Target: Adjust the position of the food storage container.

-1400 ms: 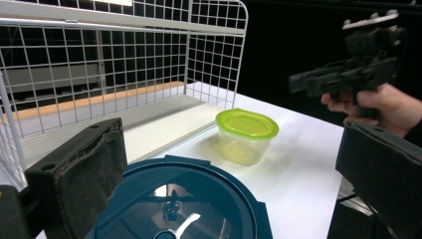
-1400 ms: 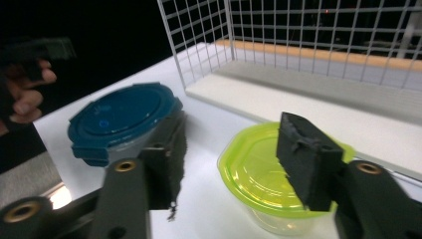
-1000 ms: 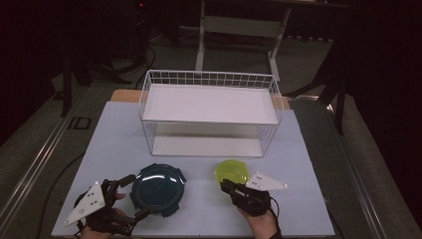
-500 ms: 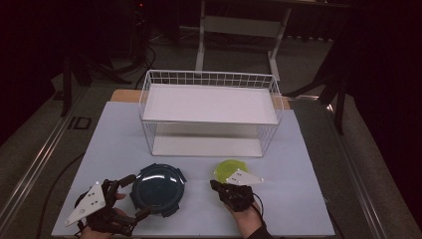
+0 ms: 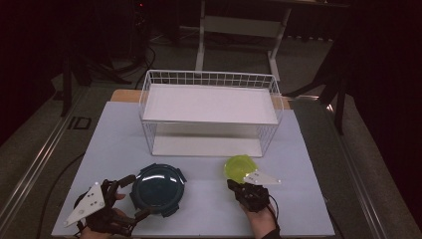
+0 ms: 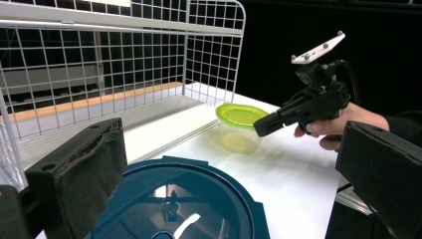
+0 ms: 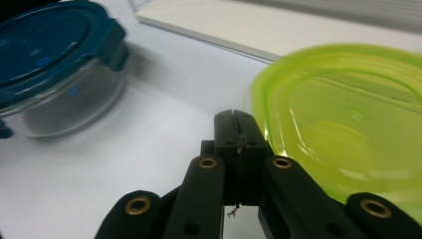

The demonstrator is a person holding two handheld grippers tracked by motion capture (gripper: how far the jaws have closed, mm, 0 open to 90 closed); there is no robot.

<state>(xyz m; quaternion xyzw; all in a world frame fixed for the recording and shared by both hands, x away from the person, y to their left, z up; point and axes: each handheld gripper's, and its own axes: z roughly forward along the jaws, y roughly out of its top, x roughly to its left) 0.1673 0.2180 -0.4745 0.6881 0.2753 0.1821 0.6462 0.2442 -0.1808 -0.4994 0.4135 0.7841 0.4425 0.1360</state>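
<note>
A round glass container with a dark teal lid (image 5: 158,188) sits near the table's front left. My left gripper (image 5: 135,196) is open, its jaws wide apart on either side of the container (image 6: 174,199) without closing on it. A smaller container with a lime-green lid (image 5: 240,167) stands to the right, in front of the rack. My right gripper (image 5: 231,184) is shut with nothing between its jaws, its tip at the green lid's near-left edge (image 7: 348,114). In the right gripper view the closed jaws (image 7: 238,129) sit just beside the rim. I cannot tell whether they touch it.
A white wire rack (image 5: 209,112) with a shelf fills the middle of the white table (image 5: 114,144). Bare table lies between the two containers and on both sides of the rack. Dark floor and stand legs surround the table.
My right gripper has swung left, from over the green container's right side to its near-left edge. The left gripper and the teal container have hardly moved.
</note>
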